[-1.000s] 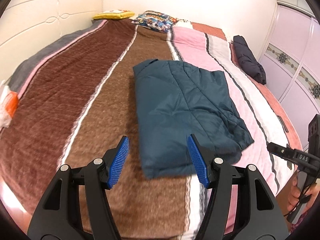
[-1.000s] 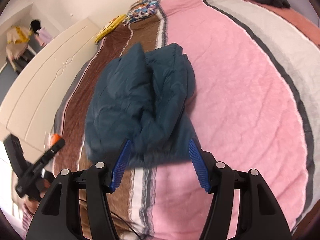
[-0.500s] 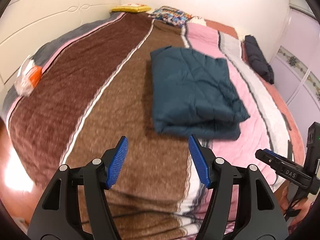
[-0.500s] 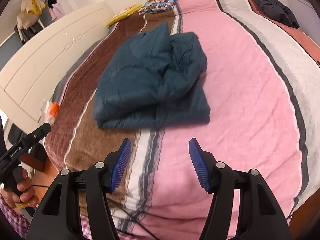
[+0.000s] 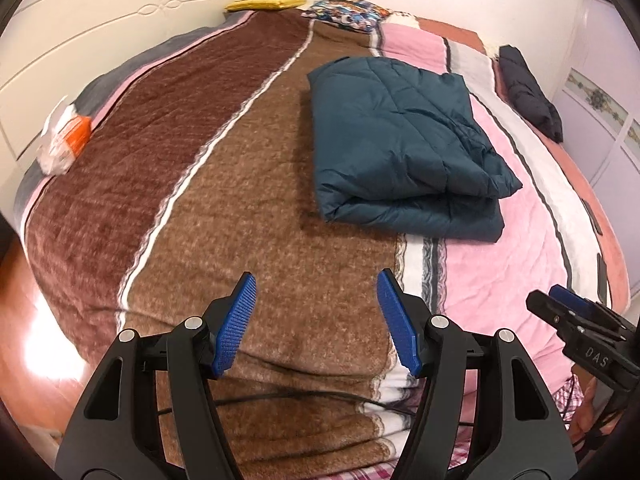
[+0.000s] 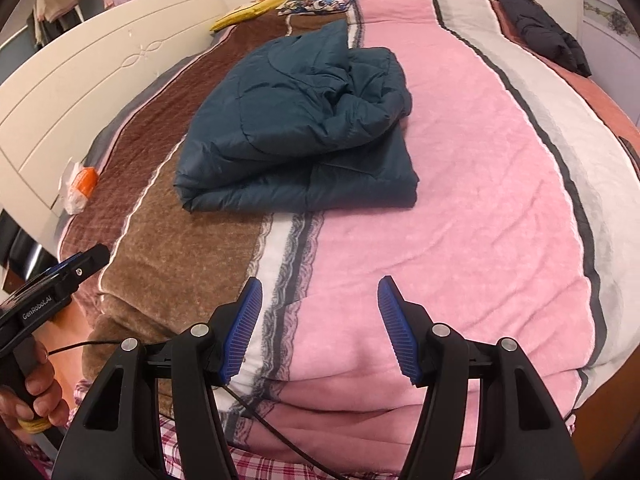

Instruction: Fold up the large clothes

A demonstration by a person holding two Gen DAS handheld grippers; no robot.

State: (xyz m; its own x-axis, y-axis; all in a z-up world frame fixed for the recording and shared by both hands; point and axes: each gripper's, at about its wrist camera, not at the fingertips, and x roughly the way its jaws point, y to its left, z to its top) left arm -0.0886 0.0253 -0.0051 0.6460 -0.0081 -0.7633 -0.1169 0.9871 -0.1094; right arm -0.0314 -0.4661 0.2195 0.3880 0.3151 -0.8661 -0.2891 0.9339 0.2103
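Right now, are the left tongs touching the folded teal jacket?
Apart. In the left wrist view the left tongs stand open over bare brown blanket, with a clear strip of it before the folded teal jacket.

Lettering on the two handheld grippers

White letters "DAS" stand on the black body of the right gripper (image 5: 560, 308), seen at the lower right edge of the left wrist view. White lettering "GenRobot.AI" runs along the black body of the left gripper (image 6: 86, 260), seen at the left edge of the right wrist view. The orange-and-white packet (image 5: 64, 142) beside the headboard carries print too small to read.
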